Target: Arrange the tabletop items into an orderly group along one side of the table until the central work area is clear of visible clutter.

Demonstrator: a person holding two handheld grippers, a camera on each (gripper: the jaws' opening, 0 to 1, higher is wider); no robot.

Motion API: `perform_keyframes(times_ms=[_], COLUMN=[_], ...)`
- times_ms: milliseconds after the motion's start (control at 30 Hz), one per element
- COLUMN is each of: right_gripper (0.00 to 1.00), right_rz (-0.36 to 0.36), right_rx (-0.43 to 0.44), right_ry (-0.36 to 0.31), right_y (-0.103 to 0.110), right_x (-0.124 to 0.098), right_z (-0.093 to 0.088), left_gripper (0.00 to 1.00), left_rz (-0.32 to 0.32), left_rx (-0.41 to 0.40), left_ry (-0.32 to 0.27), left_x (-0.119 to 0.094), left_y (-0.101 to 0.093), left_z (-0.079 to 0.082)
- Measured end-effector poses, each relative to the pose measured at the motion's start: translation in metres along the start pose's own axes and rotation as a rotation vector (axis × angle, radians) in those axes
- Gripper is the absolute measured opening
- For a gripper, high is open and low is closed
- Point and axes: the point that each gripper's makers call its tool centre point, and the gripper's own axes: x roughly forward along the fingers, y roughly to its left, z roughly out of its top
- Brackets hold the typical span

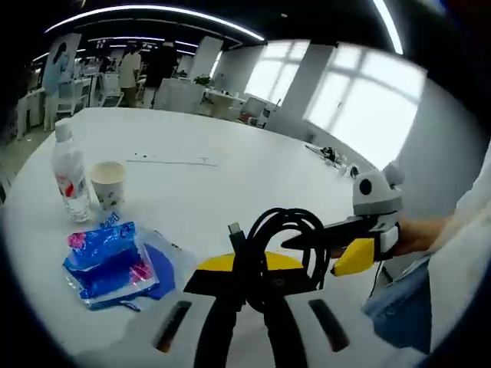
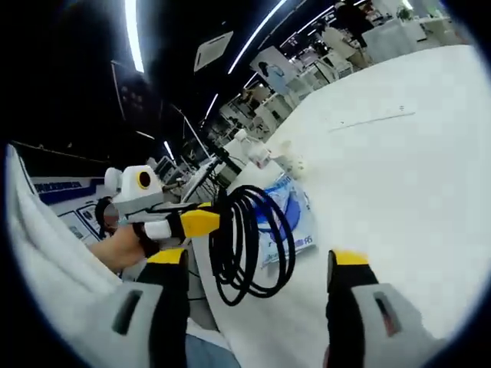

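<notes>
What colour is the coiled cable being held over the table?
Black. The coiled cable shows best in the right gripper view, hanging as a loop against the white table.

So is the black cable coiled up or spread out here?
Coiled: the black cable hangs in several loops, pinched by the left gripper, lifted off the white table.

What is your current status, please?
Left tongs shut on black cable coil. Right tongs open alongside. Blue packet, bottle, cup on table.
</notes>
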Motion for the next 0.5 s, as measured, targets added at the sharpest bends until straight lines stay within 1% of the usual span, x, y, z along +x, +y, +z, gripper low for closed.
perform_keyframes(times_ms=[67,133,167,200,233,267,333,367,400,433,500], right_gripper=[0.62,0.47,0.40,0.34,0.31,0.26,0.11,0.07,0.06,0.06,0.06], right_rz=[0.003,0.004,0.000,-0.017,-0.012,-0.007,0.003,-0.009,-0.010,-0.020,-0.044], right_rx=[0.018,0.009,0.001,-0.014,-0.010,0.010,0.079,0.099,0.115,0.116,0.111], right_ry=[-0.013,-0.006,-0.015,-0.028,-0.033,-0.064,-0.099,-0.096,-0.097,-0.086,-0.097], right_y=[0.000,0.002,0.001,-0.002,-0.002,-0.003,-0.005,-0.009,-0.010,-0.014,-0.019], right_x=[-0.002,-0.004,-0.004,-0.007,-0.008,-0.011,-0.014,-0.016,-0.016,-0.018,-0.021], right_z=[0.001,-0.002,-0.001,0.001,0.002,0.007,0.013,0.013,0.014,0.013,0.016], left_gripper=[0.08,0.08,0.08,0.08,0.08,0.08,0.09,0.09,0.09,0.09,0.09], left_rz=[-0.013,-0.022,-0.023,-0.024,-0.024,-0.018,-0.010,-0.006,-0.004,-0.006,-0.008], left_rx=[-0.018,-0.042,-0.047,-0.061,-0.069,-0.074,-0.098,-0.101,-0.109,-0.121,-0.136], left_ry=[-0.010,-0.015,-0.017,-0.025,-0.022,-0.021,-0.011,-0.006,-0.001,0.002,0.013], left_x=[0.004,0.007,0.008,0.009,0.011,0.012,0.016,0.019,0.020,0.024,0.028], left_y=[-0.004,-0.008,-0.008,-0.009,-0.009,-0.008,-0.007,-0.007,-0.007,-0.009,-0.010], left_z=[0.002,0.003,0.003,0.004,0.003,0.002,0.000,-0.002,-0.003,-0.004,-0.007])
